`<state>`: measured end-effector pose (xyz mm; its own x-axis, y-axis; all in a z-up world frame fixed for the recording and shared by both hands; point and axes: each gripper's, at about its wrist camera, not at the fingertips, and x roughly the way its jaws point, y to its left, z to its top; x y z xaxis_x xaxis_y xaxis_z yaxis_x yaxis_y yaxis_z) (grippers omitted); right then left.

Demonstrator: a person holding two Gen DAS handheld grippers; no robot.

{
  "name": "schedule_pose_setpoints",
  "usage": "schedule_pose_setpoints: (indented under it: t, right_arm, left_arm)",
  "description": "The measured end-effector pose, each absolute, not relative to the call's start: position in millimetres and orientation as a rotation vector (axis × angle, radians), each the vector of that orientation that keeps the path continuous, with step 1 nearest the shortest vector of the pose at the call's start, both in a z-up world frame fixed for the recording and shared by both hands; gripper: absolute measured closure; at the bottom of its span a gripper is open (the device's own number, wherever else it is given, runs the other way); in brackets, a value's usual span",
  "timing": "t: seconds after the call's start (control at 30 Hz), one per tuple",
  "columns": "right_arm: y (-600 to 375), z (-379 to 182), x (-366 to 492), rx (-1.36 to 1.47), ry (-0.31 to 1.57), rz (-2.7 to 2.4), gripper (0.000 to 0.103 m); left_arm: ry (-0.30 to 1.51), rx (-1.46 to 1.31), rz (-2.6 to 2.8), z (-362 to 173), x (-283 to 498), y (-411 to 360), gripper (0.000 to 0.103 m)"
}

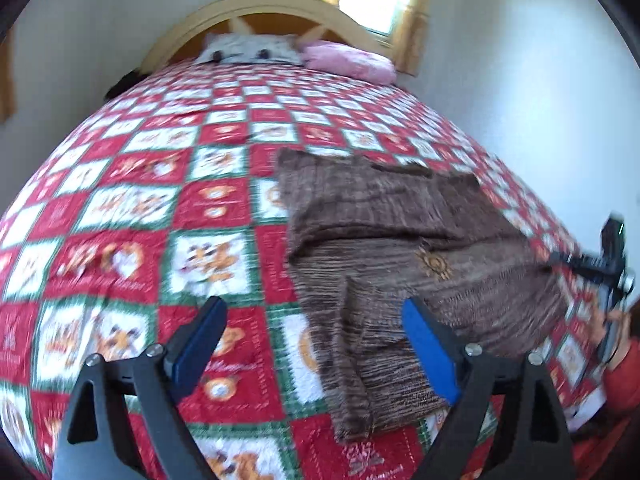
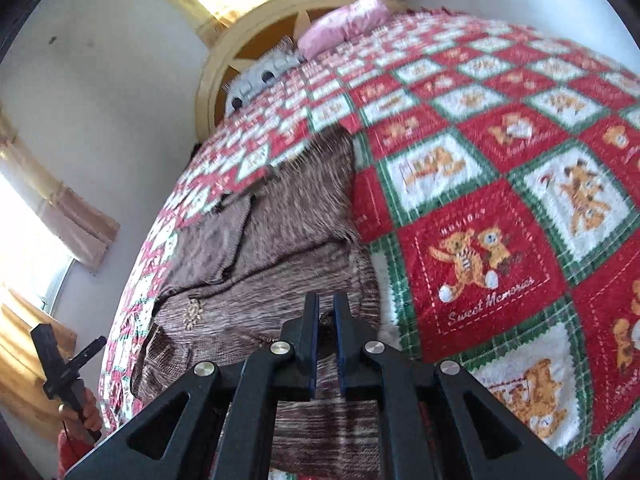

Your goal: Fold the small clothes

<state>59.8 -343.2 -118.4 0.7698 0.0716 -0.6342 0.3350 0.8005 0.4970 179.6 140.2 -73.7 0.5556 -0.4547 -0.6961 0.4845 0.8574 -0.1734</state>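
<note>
Cloth: a brown ribbed knit garment (image 1: 400,248) lies half-folded on the red-and-white checked bedspread (image 1: 140,200), centre-right of frame. Left gripper (image 1: 312,344) fingers spread, empty; right gripper (image 2: 326,344) fingers nearly closed, apparently pinching its hem. Thin grip could slip, undoing the fold.

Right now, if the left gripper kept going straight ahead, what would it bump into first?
Probably the bed quilt, right beside the brown sweater. The open left gripper tilts down toward it; depth is hard to judge.

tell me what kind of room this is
Most likely a bedroom: a bed with an arched wooden headboard, pillows and a red-and-white teddy-bear quilt, on which a brown garment lies.
</note>
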Motion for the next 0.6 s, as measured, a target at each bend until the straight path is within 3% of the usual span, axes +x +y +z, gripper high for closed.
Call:
schedule_pose_setpoints:
  t: [0.27, 0.4, 0.6]
  right_arm:
    - [-307.2, -98.4, 32.3, 0.478, 0.648, -0.123, 0.095]
    - [-313.3, -95.8, 19.3, 0.532, 0.613, -0.123, 0.095]
    - [-324.4, -100.2, 18.0, 0.58, 0.615, -0.131, 0.095]
  left_arm:
    - [0.827, 0.199, -0.579, -111.8, 195.4, 84.9, 0.013]
    - [0.864, 0.169, -0.59, -125.0, 197.4, 81.4, 0.026]
    - [0.885, 0.097, -0.605, -125.2, 199.6, 86.2, 0.031]
